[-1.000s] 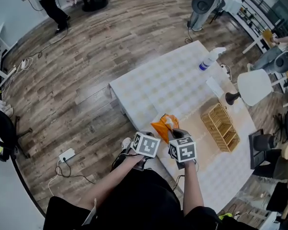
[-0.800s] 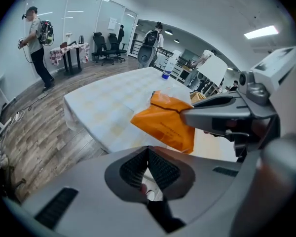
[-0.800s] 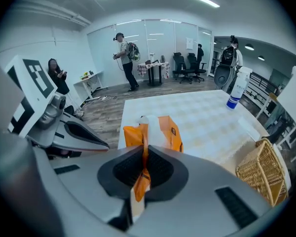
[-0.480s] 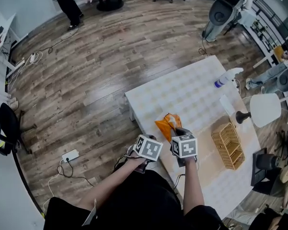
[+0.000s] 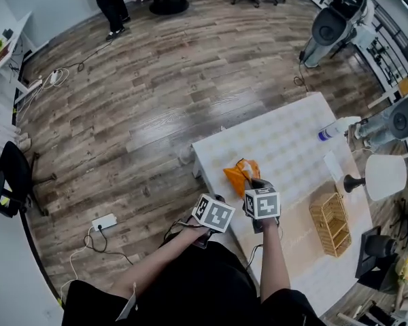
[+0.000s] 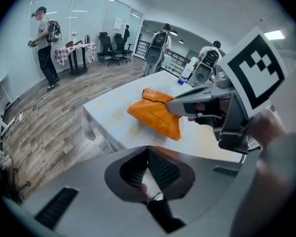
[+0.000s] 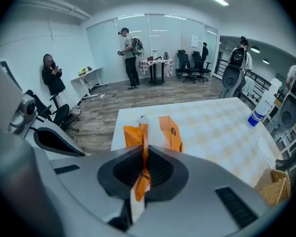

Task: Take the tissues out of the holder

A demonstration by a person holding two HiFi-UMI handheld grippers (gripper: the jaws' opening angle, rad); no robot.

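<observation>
Jaws on the right gripper [image 7: 144, 152] were pressed together on one flap of the orange tissue holder [image 7: 170, 132], which sat over the near corner of the white table [image 5: 285, 148]. I could not tell whether it rested there or hung clear. Its long axis ran away from those jaws, and at the far end a bit of white tissue [image 7: 143, 118] peeked out between the two orange flaps. The left gripper [image 6: 148, 154] had its jaws closed too, with only a pale sliver in the seam that I could not identify. It sat just beside the right one, off the table's edge. From it the holder lay ahead and to the right, near but apart. As the free hand, it looked like the one to open and reach across for the tissue end.
</observation>
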